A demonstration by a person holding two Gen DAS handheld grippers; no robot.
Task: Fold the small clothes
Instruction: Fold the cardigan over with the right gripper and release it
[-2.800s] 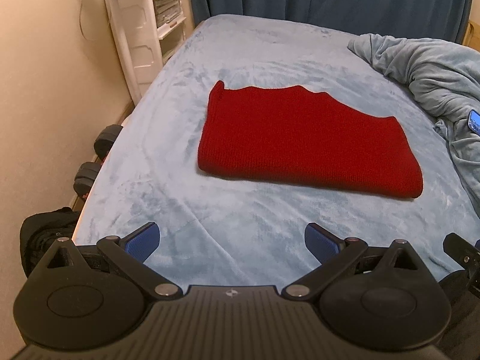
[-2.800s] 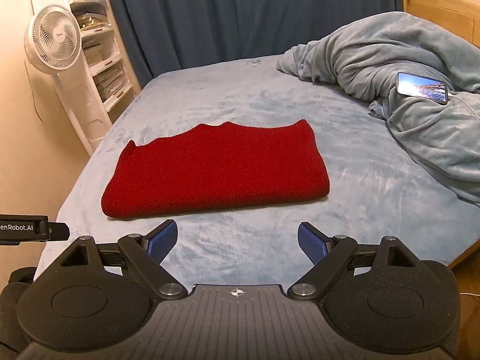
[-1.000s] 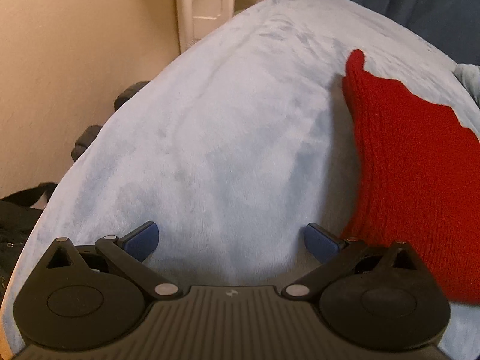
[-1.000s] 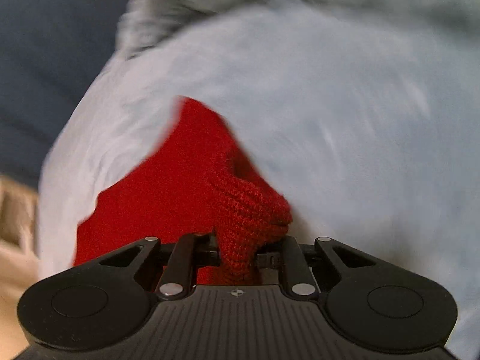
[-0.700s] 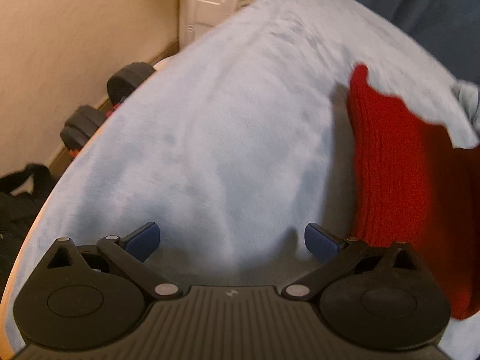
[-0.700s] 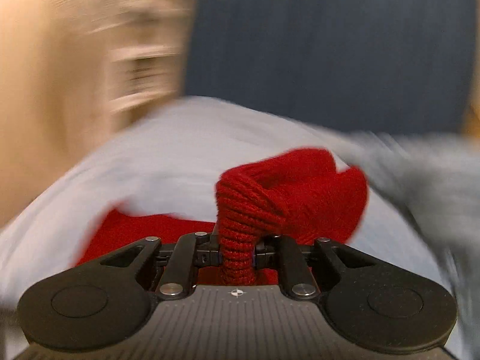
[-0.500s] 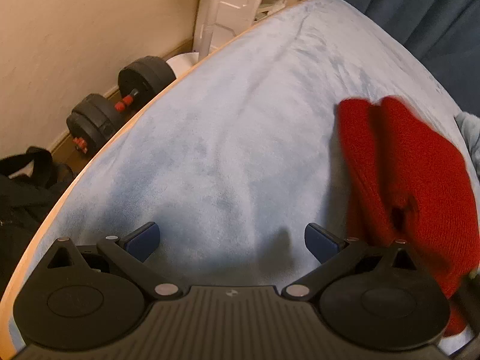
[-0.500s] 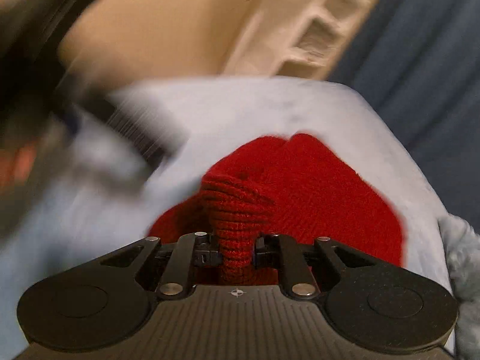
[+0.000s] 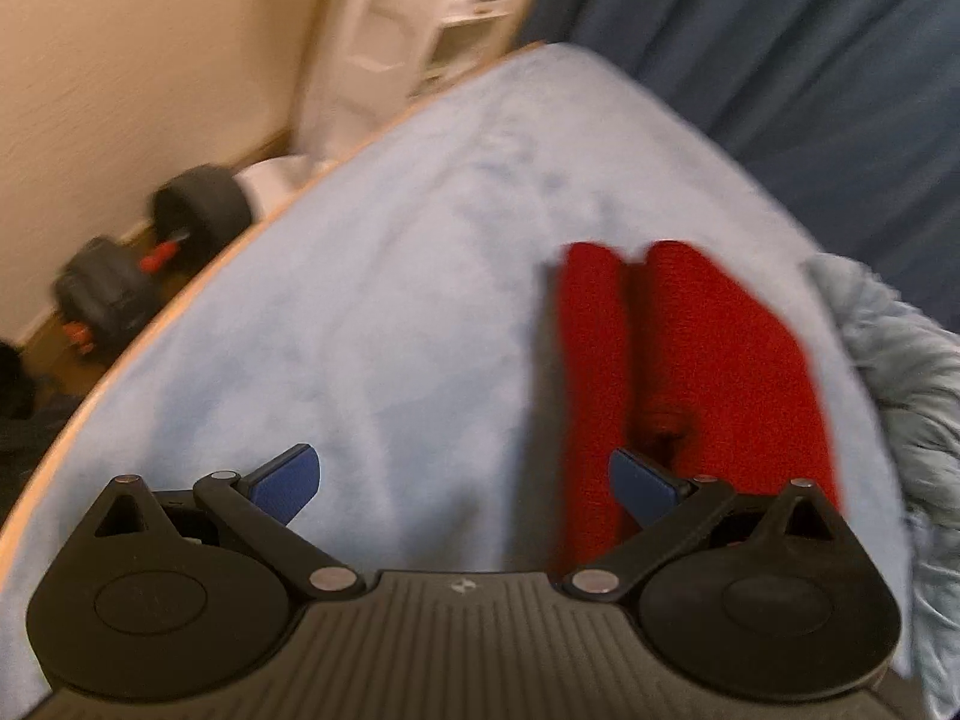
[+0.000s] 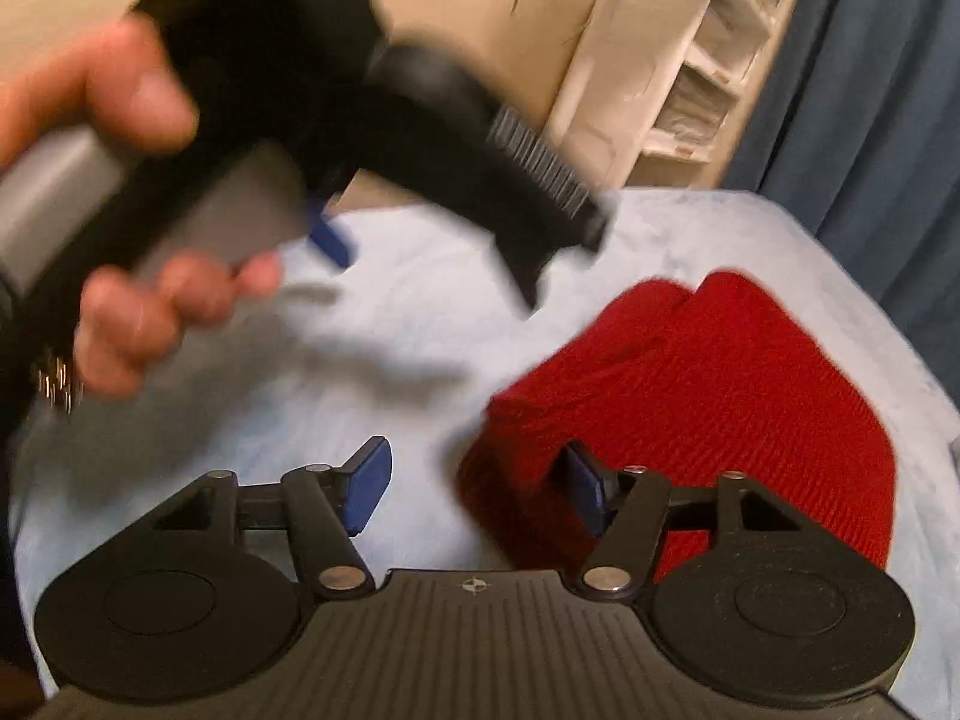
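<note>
The red knit garment point(image 10: 708, 396) lies folded over on the bed point(image 9: 372, 300), between the bed's wall-side edge and the crumpled blanket point(image 9: 900, 384). The right claw point(image 10: 474, 489) has just been opening; its jaws stand wide, and the garment's near corner is between them but no pad presses it. The left claw point(image 9: 465, 477) is wide and empty beside the garment. If the right claw pulls back while the knit catches a finger, I think the upper layer will drag open.

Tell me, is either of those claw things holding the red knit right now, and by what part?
Nothing is held. The right gripper has just been opening, its pads off the red knit; the left gripper is open over the bed.
</note>
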